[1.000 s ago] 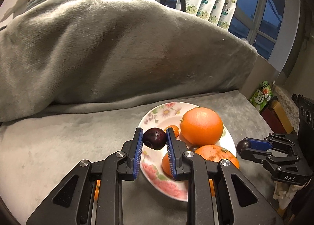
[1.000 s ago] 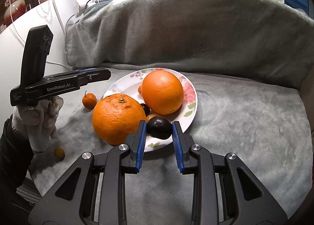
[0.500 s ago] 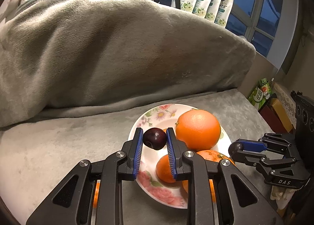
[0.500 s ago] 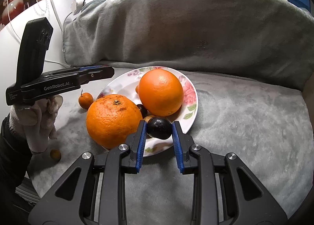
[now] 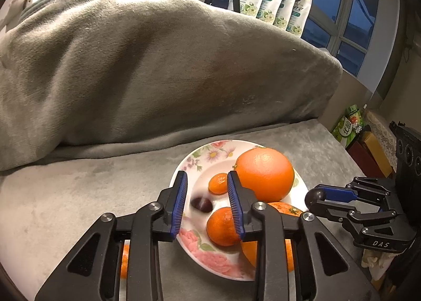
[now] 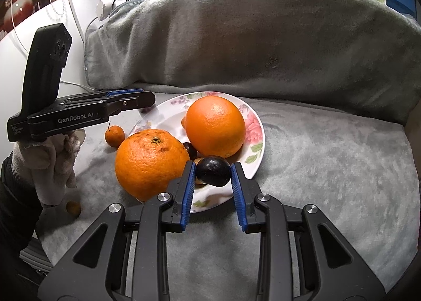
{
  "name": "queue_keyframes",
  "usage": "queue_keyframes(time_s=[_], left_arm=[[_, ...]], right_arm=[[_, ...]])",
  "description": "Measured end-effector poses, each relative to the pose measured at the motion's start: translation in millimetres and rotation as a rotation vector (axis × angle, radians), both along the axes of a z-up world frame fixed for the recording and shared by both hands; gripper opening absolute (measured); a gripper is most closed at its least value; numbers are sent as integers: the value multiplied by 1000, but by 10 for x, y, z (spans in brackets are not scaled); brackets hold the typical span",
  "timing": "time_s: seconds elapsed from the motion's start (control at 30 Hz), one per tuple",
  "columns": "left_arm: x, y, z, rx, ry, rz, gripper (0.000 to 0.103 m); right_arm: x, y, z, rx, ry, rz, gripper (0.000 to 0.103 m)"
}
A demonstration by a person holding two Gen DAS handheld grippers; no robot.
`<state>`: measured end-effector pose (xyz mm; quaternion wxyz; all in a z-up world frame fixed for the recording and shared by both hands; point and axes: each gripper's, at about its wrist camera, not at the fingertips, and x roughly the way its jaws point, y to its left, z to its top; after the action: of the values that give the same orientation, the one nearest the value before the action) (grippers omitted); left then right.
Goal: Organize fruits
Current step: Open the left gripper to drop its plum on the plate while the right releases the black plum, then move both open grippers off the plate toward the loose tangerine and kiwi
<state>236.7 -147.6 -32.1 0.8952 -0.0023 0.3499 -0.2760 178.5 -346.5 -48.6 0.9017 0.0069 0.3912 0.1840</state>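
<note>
Dark plum (image 5: 201, 204) lies blurred on the floral plate (image 5: 210, 251) just below the left gripper (image 5: 208, 203), its jaws just opening, while the right gripper (image 6: 213, 188) clamps another plum (image 6: 213, 171) above the plate's near rim.

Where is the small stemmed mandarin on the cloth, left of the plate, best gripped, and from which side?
Across its round middle, from above. The mandarin sits stem up on the grey cloth, apart from the plate, with bare cloth nearer and farther from the camera; the rough orange crowds its right, so closing front to back is probably safest.
</note>
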Motion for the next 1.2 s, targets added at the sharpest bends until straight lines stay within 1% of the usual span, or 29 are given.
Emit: queue_keyframes(time_s=[0.07,0.1,0.13,0.23,0.27,0.3,0.33,0.37,0.43,0.47,0.5,0.53,0.67,0.9,1.2], left_arm=[[-2,-11,5,1,-1,0,31],[-1,-14,7,2,-2,1,37],[-4,-18,8,1,-3,1,39],[-13,-25,12,2,-5,1,41],[-14,-25,11,2,-5,2,47],[-18,-27,16,2,-7,2,54],[-25,-28,22,0,-8,3,56],[-33,-31,30,-1,-10,1,58],[-48,-47,44,4,-12,4,66],[-53,-53,51,7,-13,6,74],[-57,-58,58,9,-14,9,78],[-65,-56,62,8,-15,12,79],[-73,-63,64,18,-11,12,80],[-129,-59,100,27,-25,13,80],[-243,-2,185,23,-48,19,80]], right_arm=[[-3,-6,5,2,-3,-1,39],[-5,-10,10,2,-7,-4,50],[-15,-16,20,2,-16,-8,56],[-32,-26,48,4,-28,-6,57],[-38,-29,53,4,-30,-5,57],[-42,-28,57,1,-31,-6,60],[-51,-26,61,-3,-34,-6,65],[-59,-26,64,-5,-37,-5,68],[-74,-24,71,-9,-43,-5,77],[-79,-24,76,-11,-46,-6,79],[-90,-23,85,-11,-49,-6,83],[-91,-16,92,-10,-51,-4,86],[-125,19,113,-16,-52,7,90],[-206,104,154,-42,-61,27,90],[-346,156,259,-44,-87,22,91]])
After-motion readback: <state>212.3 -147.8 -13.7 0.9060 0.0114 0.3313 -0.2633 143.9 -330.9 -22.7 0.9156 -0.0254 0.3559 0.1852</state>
